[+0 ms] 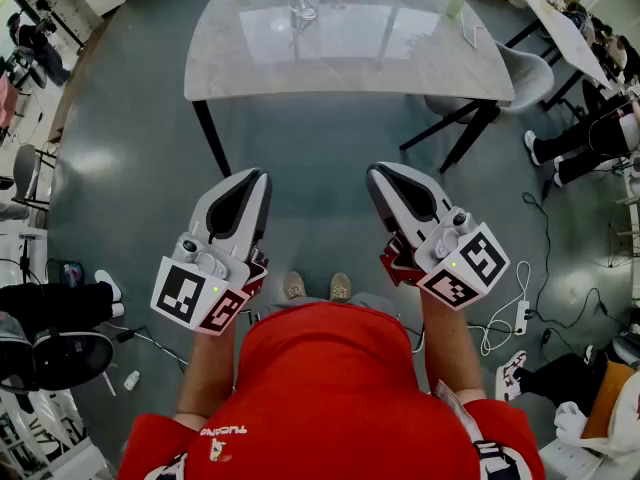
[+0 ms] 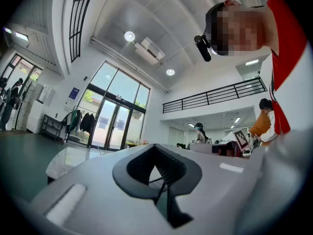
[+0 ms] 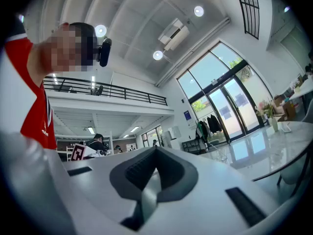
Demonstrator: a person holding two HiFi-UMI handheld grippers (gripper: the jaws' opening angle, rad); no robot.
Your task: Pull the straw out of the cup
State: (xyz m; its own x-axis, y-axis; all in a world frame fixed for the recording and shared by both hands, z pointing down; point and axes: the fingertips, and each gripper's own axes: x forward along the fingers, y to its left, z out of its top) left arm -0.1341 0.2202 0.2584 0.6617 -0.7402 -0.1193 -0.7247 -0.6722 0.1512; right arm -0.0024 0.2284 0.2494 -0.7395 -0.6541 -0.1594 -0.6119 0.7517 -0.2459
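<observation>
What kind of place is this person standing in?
Probably a large open-plan workspace or lobby-like hall: it has tall glass entrance doors, a black-railed upper balcony, and a white marble-look rectangular table on a glossy grey floor.

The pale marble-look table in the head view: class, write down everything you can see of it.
The pale marble-look table is a rectangular slab with rounded corners and a glossy top showing bright reflections, on thin black legs. It stands level on the grey floor, ahead of the person. A clear glass cup stands near its far edge; a small green item and a white card lie toward its right end. A grey chair sits by its right corner.
</observation>
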